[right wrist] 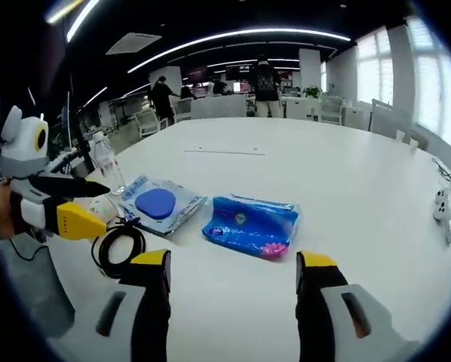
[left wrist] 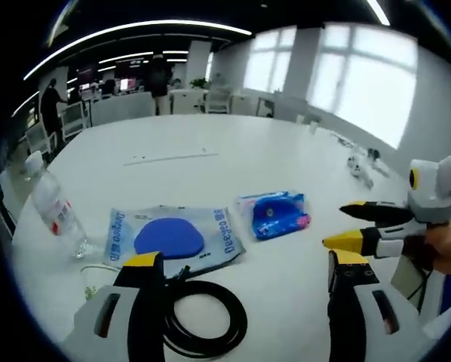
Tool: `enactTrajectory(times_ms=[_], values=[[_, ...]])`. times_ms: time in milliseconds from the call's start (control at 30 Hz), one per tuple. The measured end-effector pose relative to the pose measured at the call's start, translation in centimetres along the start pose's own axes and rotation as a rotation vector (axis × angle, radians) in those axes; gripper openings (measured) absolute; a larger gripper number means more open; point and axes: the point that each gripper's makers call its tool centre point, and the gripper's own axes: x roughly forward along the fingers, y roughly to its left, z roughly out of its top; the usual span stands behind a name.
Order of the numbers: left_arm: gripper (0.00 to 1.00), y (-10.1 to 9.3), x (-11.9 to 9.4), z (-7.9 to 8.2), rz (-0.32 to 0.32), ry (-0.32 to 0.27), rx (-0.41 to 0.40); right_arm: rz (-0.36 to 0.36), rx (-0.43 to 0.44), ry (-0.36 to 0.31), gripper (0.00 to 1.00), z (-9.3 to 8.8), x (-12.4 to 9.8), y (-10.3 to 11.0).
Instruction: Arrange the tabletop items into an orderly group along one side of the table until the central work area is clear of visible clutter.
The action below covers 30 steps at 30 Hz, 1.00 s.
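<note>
On the white table lie a clear packet holding a blue disc, a blue snack packet, a coiled black cable and a water bottle. My left gripper stands open just above the cable, its left jaw over the coil. In the right gripper view, my right gripper is open in front of the blue snack packet, which is next to the disc packet, the cable and the bottle. The right gripper also enters the left gripper view from the right, and the left gripper enters the right gripper view from the left.
Small white items lie near the table's far right edge, and a thin strip lies at mid-table. Chairs, desks and standing people are beyond the table. A hand holds the right gripper.
</note>
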Motion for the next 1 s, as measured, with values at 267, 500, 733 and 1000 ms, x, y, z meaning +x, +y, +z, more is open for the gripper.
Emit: enactTrajectory(times_ms=[267, 500, 733, 1000], values=[[0.85, 0.0, -0.9, -0.7, -0.003, 0.003, -0.015, 0.006, 0.004, -0.002, 0.65, 0.3, -0.3, 0.5], [0.84, 0.2, -1.4, -2.2, 0.007, 0.022, -0.042, 0.021, 0.012, 0.003, 0.63, 0.0, -0.3, 1.3], [0.82, 1.2, -2.3, -3.8, 0.039, 0.052, -0.078, 0.066, 0.042, 0.025, 0.59, -0.3, 0.7, 3.4], [0.80, 2.9, -3.4, -5.2, 0.087, 0.070, -0.110, 0.139, 0.008, 0.035, 0.58, 0.1, 2.0, 6.4]])
